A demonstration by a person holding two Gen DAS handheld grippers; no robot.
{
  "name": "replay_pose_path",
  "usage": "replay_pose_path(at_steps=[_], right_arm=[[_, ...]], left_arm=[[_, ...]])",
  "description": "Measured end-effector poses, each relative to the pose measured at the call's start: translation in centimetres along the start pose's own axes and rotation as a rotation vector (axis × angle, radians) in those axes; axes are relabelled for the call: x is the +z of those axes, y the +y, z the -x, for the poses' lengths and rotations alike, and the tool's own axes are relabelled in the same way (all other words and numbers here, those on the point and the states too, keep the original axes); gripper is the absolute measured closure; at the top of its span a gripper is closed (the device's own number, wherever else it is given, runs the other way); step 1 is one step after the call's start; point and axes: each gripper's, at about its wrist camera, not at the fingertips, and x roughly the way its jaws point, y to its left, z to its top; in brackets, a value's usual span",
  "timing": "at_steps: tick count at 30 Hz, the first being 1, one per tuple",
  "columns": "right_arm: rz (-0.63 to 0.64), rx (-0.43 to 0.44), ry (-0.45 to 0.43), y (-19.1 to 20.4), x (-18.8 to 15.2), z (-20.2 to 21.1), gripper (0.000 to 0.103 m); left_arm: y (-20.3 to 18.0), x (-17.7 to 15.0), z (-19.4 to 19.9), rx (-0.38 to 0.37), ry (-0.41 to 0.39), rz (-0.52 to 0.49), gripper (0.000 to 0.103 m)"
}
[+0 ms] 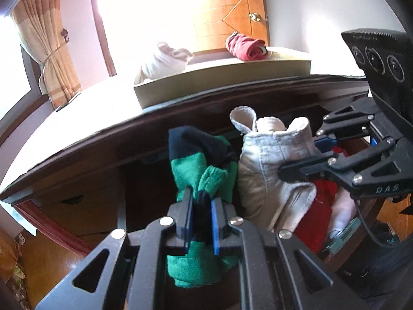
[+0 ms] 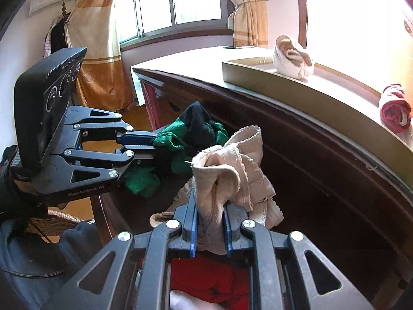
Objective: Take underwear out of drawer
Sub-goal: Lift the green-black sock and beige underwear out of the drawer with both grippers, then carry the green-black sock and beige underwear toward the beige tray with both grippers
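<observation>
1. both tools up w/ a garment each, in front of the dark wooden dresser. left tool (image 1: 202, 206) is clamped on a green-and-navy pair of underwear (image 1: 204, 170); right tool (image 2: 210, 219) is clamped on a beige pair (image 2: 232, 165). neither pair touches the drawer contents – both hang clear of them.

2. risk, as it looks from here: the green pair is pinched at a bunched fold, w/ loose cloth drooping below the pads. if that tail snags the drawer edge or the desk lip (image 1: 180, 118) on the way over, it could drag out of the grip.

3. the beige pair is held low, most of its bulk standing above the pads – top-heavy, so it could flop over or slide free w/ a quick swing.

4. the 2 tools are close side by side; the garments hang just beside each other & could tangle if the paths cross.

5. red clothing (image 2: 206, 281) and a pale item remain in the drawer under the right tool, so the job looks partly done, not finished.

6. on the desk top sits a shallow tray (image 1: 222, 77), w/ a rolled white pair (image 1: 165, 62) in it and a rolled red pair (image 1: 245, 46) at its far end – prob. the drop spot, well above and beyond both held garments.
</observation>
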Motion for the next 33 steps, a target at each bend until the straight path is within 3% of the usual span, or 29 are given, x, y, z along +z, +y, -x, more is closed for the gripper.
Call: replay_pose_path(at_steps=[8,33], right_arm=[[-0.012,-0.023,-0.053,-0.4,-0.5,1.8,0.086],[-0.051,-0.056,-0.19,-0.9,-1.9,5.4,0.086]], left_arm=[[-0.5,-0.1,1.9,0.008,-0.023,-0.005,0.094],[-1.1,1.8,1.7,0.019,-0.102,0.046,0.094]])
